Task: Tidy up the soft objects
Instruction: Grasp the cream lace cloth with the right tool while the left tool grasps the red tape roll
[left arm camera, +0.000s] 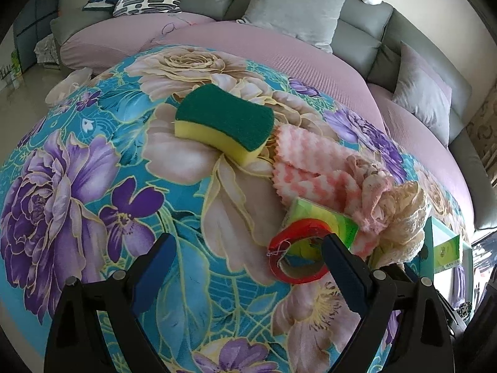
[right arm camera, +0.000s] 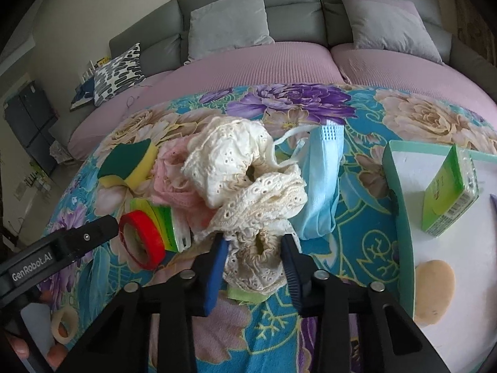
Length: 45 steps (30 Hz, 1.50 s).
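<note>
Here, the right gripper [right arm camera: 253, 259] is closing its narrowed jaws around the near end of a cream lace cloth [right arm camera: 248, 174], the blue pads pressing into its ruffled folds. The left gripper [left arm camera: 248, 267] is standing wide open and empty, one finger touching a red tape roll [left arm camera: 296, 250]. The crumpled, eyelet-patterned cloth is lying on a floral blanket [right arm camera: 357, 248] before a grey sofa [right arm camera: 279, 15].
</note>
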{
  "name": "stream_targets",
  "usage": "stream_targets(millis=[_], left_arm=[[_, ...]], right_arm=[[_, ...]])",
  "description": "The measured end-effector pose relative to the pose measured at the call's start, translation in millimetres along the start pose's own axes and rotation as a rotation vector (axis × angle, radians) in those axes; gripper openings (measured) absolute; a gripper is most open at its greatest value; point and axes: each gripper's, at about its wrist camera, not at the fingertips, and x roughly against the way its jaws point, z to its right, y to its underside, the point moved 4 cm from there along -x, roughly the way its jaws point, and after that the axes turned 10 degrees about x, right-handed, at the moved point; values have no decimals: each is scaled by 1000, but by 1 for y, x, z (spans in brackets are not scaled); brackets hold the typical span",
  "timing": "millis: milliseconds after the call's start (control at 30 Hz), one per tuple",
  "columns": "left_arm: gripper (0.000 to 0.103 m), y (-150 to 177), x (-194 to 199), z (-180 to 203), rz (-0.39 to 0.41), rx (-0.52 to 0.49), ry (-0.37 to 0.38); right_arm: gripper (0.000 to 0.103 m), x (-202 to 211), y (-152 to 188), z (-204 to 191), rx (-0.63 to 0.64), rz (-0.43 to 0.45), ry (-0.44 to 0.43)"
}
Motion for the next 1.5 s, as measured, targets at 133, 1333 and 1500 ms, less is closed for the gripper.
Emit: stream_targets(millis=[133,1333,1500], left_arm=[[95,2,0,5,0,-15,4],[95,2,-3,8,-9,40,44],[95,5,-5,14,-16,10,44]], right_arm=[[27,-1,2,-1,-4,-5,-19],[16,88,-20,11,-31,290,-64],[16,112,-24,22,-54,360,-41]])
